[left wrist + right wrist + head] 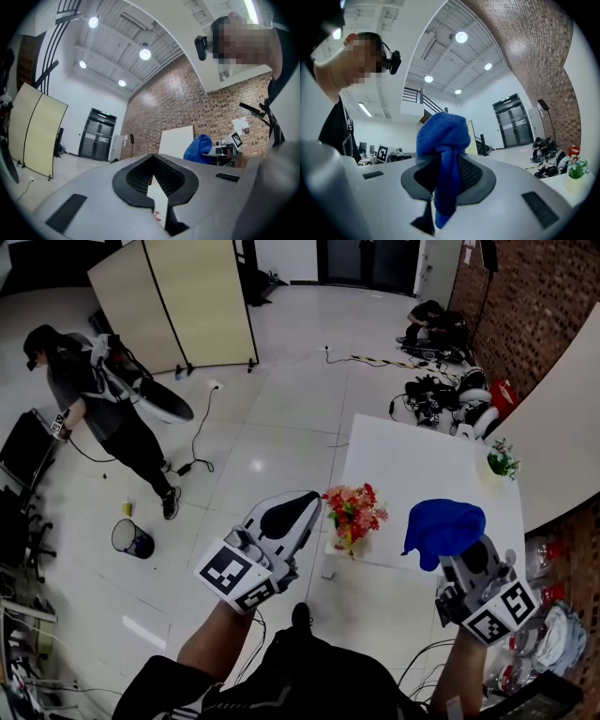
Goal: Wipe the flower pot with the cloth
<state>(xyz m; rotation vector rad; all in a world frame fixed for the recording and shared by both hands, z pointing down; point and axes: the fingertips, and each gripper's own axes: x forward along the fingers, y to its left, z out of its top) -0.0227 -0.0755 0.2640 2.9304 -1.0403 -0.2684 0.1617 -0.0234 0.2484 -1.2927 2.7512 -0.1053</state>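
At lower right, the right gripper [472,563] clamps the blue cloth [444,528], which hides its tips. Lower centre, the left gripper [303,505] is closed and empty. Between them, blooms largely conceal the flower pot [352,521] at the counter [422,470] edge.

White table [422,474] at right, far edge near the brick wall [525,306]. Beige folding screen [178,301] stands far left on the pale tiled floor [272,418]. Person in dark clothes [103,399] stands at left, leaning. Small round bin [131,540] on the floor near that person's feet, a yellow item [127,509] just beside it. Black cable [199,427] trails across the floor from the screen. Pile of gear [441,395] by the table's far end. Second person [431,320] crouches far right by the wall. Dark double doors [96,136] at the far end of the room.
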